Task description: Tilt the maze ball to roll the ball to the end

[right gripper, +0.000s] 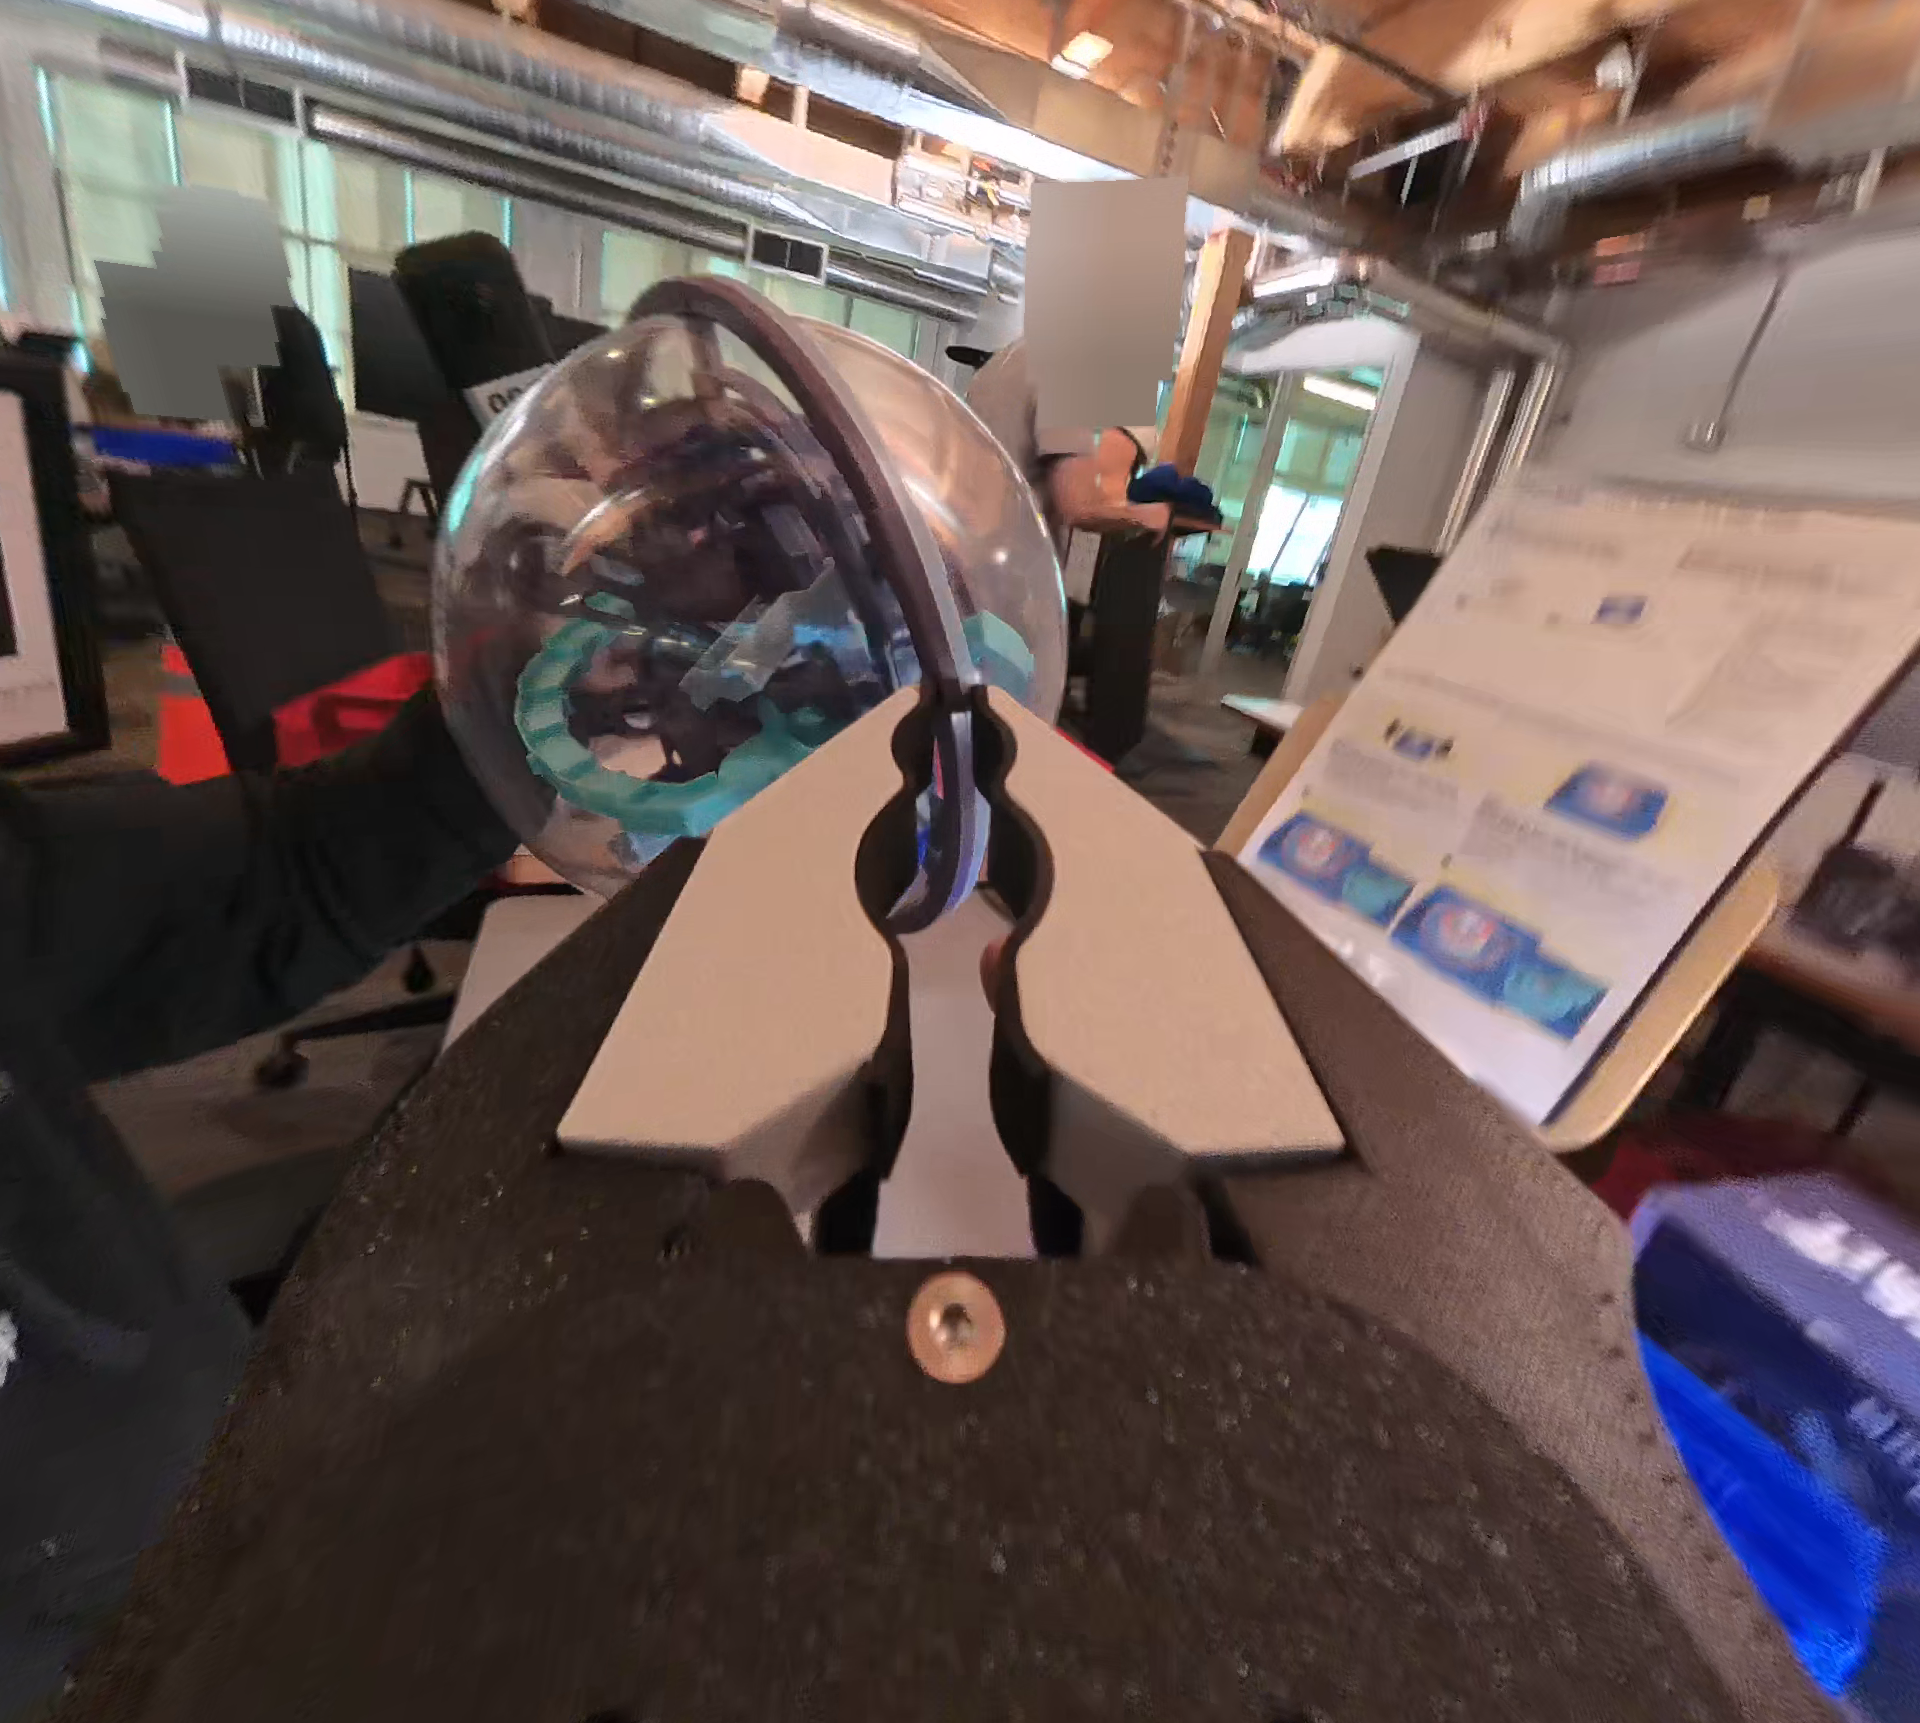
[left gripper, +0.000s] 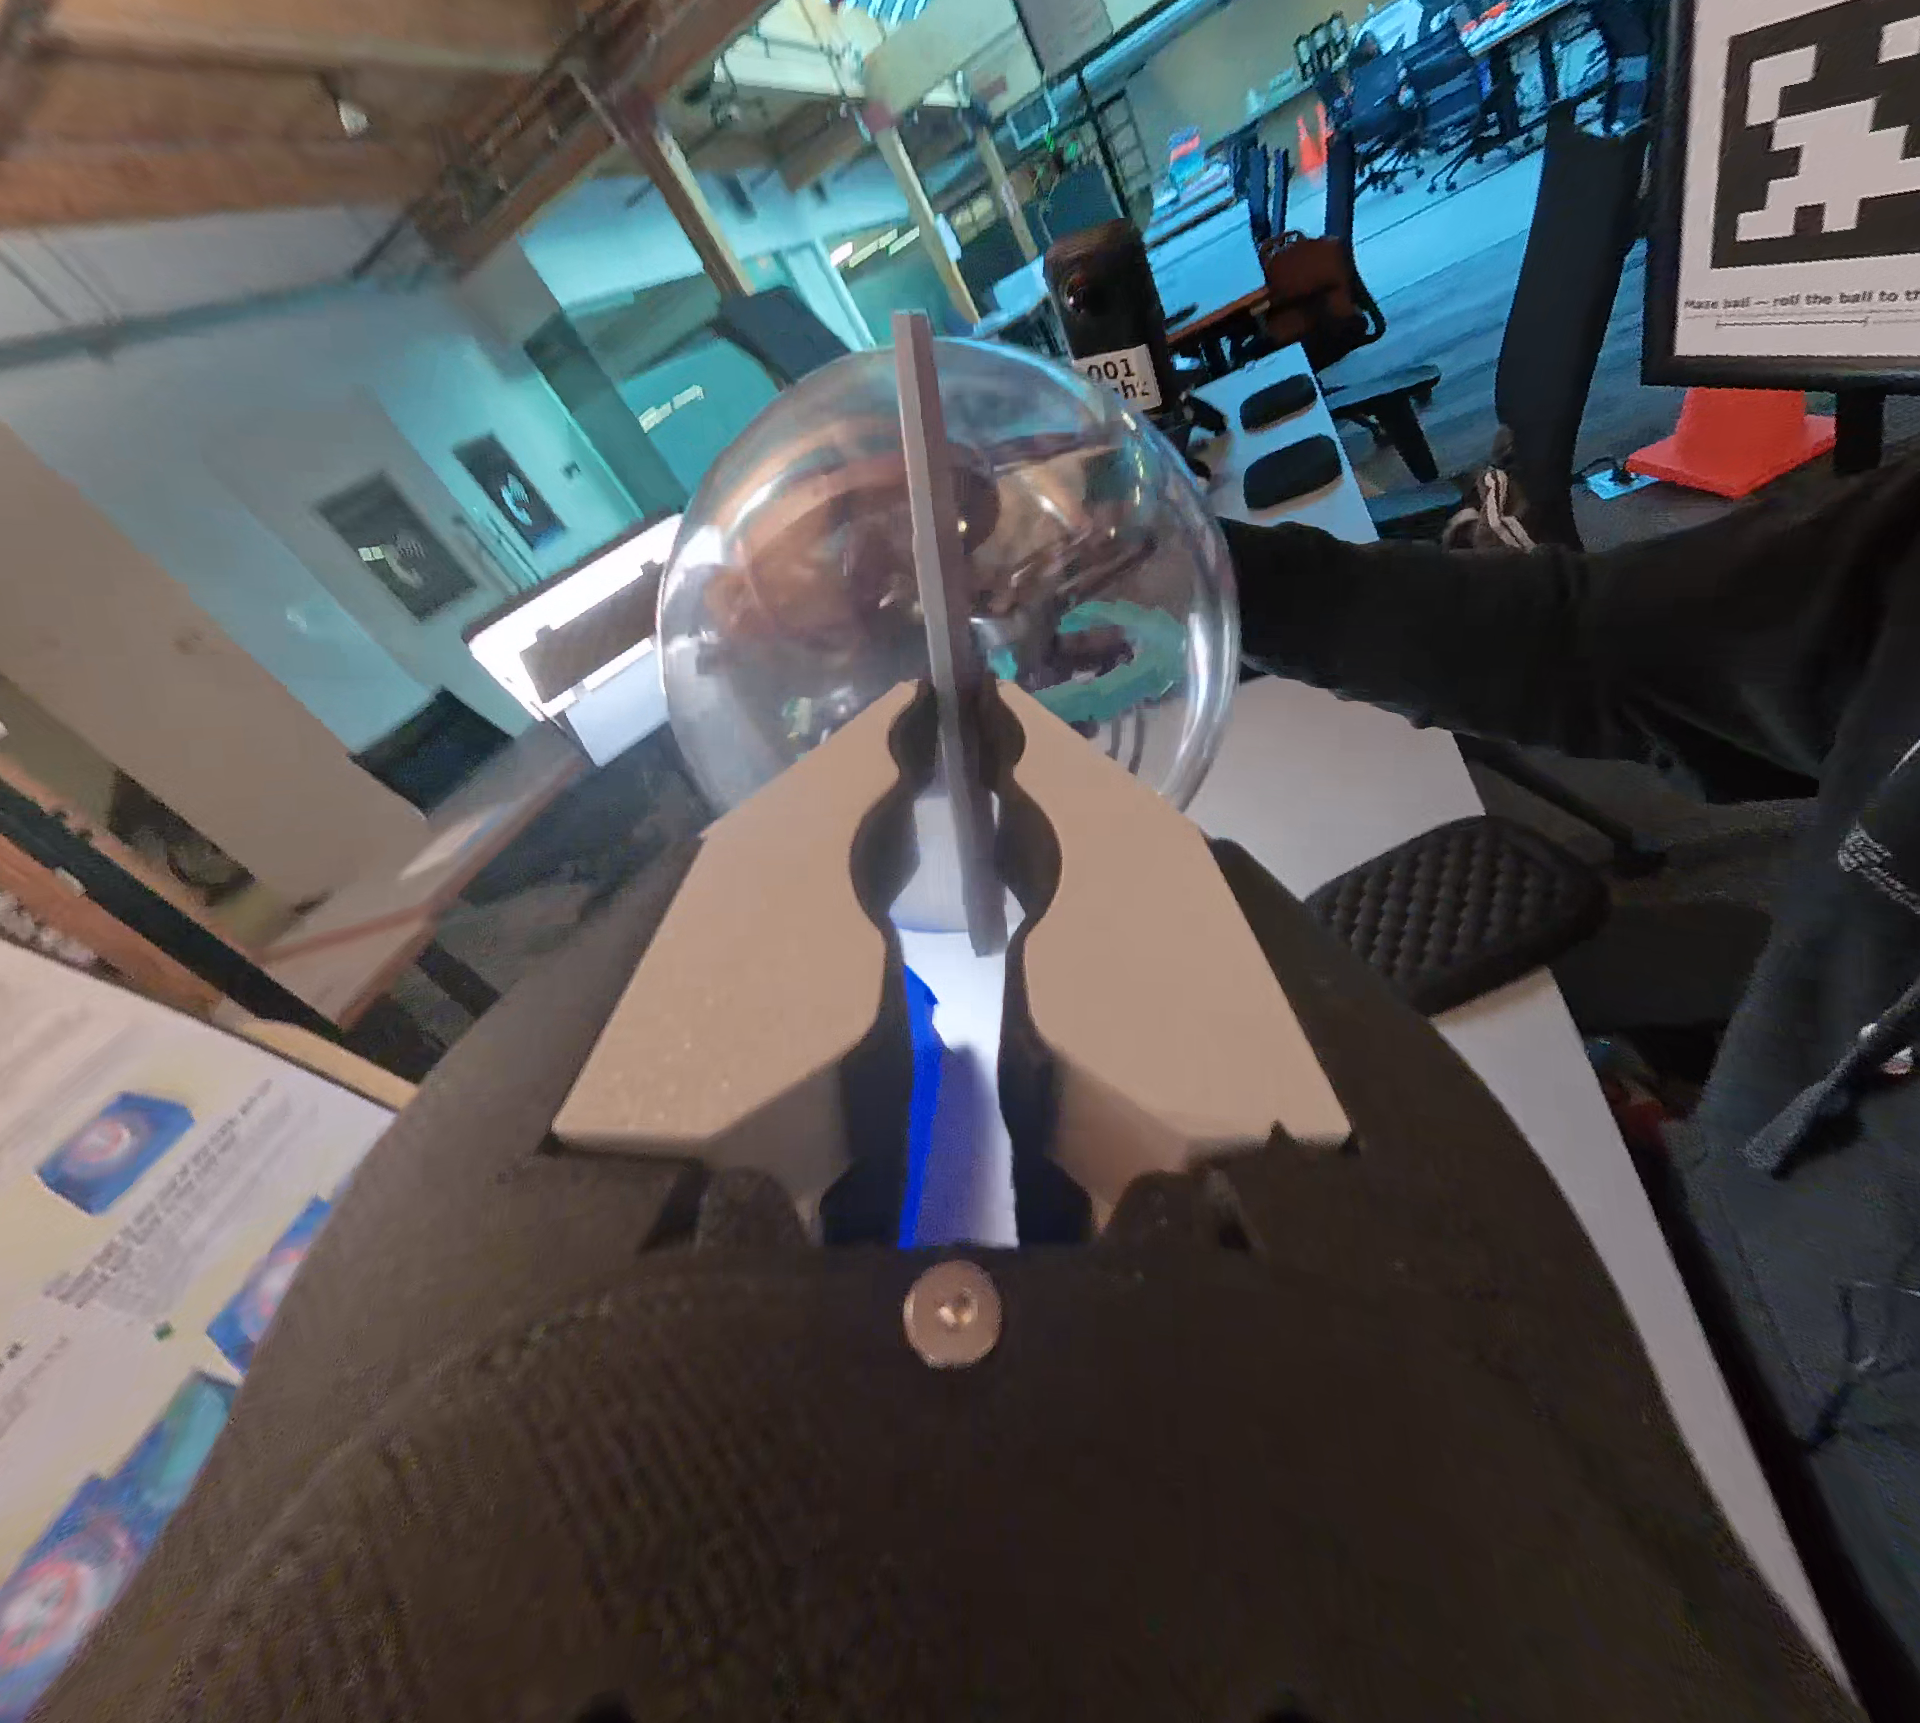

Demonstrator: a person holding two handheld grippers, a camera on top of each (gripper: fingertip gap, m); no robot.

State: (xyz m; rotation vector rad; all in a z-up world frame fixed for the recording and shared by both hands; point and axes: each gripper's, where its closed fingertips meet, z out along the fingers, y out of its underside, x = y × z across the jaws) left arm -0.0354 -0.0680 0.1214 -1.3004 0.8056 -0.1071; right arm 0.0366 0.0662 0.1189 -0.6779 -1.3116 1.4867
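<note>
Both pairs of jaws were nearly shut, each pinching the thin grey ring that girdled one clear maze ball point(left gripper: 831, 572). The left gripper point(left gripper: 957, 694) clamped the ring point(left gripper: 930, 510) edge-on, so that it rose as a narrow vertical strip in front of the sphere; the right gripper point(right gripper: 951, 699) clamped the same ring point(right gripper: 831, 426) where it curved up and over the maze ball point(right gripper: 727, 572) to the left. The sphere thus hung in the air just beyond the two sets of grey fingers point(left gripper: 790, 894), held at two points of its rim. Inside it lay dark maze tracks and teal toothed segments point(right gripper: 613, 790); the small rolling ball could not be made out. Beside the maze ball, in the left wrist view, one dark sleeve point(left gripper: 1558, 634) reached in from the right. Behind the maze ball stood one black camera unit point(left gripper: 1107, 312) bearing a white label, and farther right one orange cone point(left gripper: 1725, 437) below one framed black-and-white marker board point(left gripper: 1808, 146). To the right of the maze ball, in the right wrist view, one instruction sheet on a tilted board point(right gripper: 1558, 738) leaned, with one blue box point(right gripper: 1787, 1361) below it. Two persons stood behind the maze ball, their heads masked.
</note>
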